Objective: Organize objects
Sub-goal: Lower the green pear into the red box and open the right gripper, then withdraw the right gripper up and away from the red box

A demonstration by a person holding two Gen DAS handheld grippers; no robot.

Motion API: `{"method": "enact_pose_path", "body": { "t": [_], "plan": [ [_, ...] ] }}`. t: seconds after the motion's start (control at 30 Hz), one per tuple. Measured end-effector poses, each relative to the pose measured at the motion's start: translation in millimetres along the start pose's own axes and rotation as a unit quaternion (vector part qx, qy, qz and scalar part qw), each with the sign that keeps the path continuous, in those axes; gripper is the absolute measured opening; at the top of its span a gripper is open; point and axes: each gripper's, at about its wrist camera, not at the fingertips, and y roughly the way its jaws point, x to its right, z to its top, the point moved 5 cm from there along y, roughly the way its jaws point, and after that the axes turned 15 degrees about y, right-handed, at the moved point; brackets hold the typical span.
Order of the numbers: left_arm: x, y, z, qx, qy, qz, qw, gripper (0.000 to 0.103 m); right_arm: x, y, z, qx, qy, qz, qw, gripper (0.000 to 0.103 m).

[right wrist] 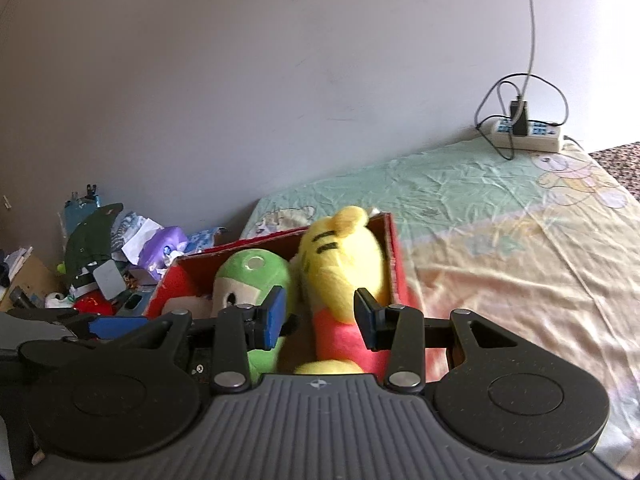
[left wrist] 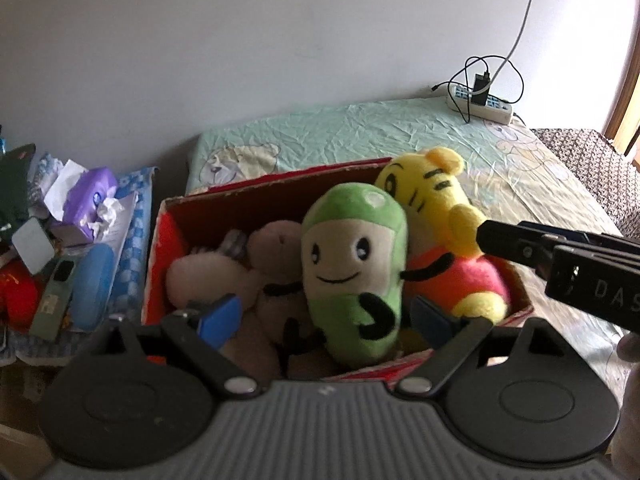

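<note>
A red cardboard box [left wrist: 280,182] stands on the bed and holds several plush toys: a green bean plush [left wrist: 354,264], a yellow tiger plush [left wrist: 436,220] and beige plush toys [left wrist: 240,264]. My left gripper [left wrist: 324,320] is open, its blue-padded fingers either side of the green plush's lower part. My right gripper [right wrist: 320,316] is open around the yellow tiger plush [right wrist: 340,264], whose red lower body lies between the pads. The green plush [right wrist: 248,280] is just left of it. The right gripper's body also shows at the right of the left wrist view [left wrist: 560,256].
A cluttered pile sits left of the box: a purple tissue pack [left wrist: 90,200], a blue case [left wrist: 92,284], papers and a red item [left wrist: 16,296]. A power strip [left wrist: 480,104] with cables lies at the bed's far end by the wall. The green sheet [right wrist: 500,208] stretches right.
</note>
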Motion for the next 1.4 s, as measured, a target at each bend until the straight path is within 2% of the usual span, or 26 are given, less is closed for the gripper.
{"method": "enact_pose_path", "body": {
  "t": [0.47,0.77,0.87,1.0,1.2,1.4],
  "plan": [
    [53,-6,7,-0.024,0.027,0.004,0.9993,0.093,36,-34,2,0.014,0.018,-0.06,0.998,0.042],
    [106,-10,23,-0.009,0.076,-0.028,0.9967,0.096,69,-66,8,0.045,0.044,-0.132,0.989,0.042],
    [122,-11,27,-0.003,0.089,-0.045,0.995,0.101,81,-75,7,0.053,0.055,-0.156,0.985,0.042],
    [141,-10,30,-0.006,0.107,-0.045,0.9932,0.101,95,-85,4,0.06,0.068,-0.181,0.979,0.042],
    [156,-9,29,-0.011,0.123,-0.056,0.9908,0.101,105,-93,1,0.065,0.08,-0.199,0.975,0.042],
    [157,-8,29,-0.016,0.133,-0.043,0.9901,0.101,100,-92,0,0.062,0.075,-0.193,0.976,0.042]
  ]
}}
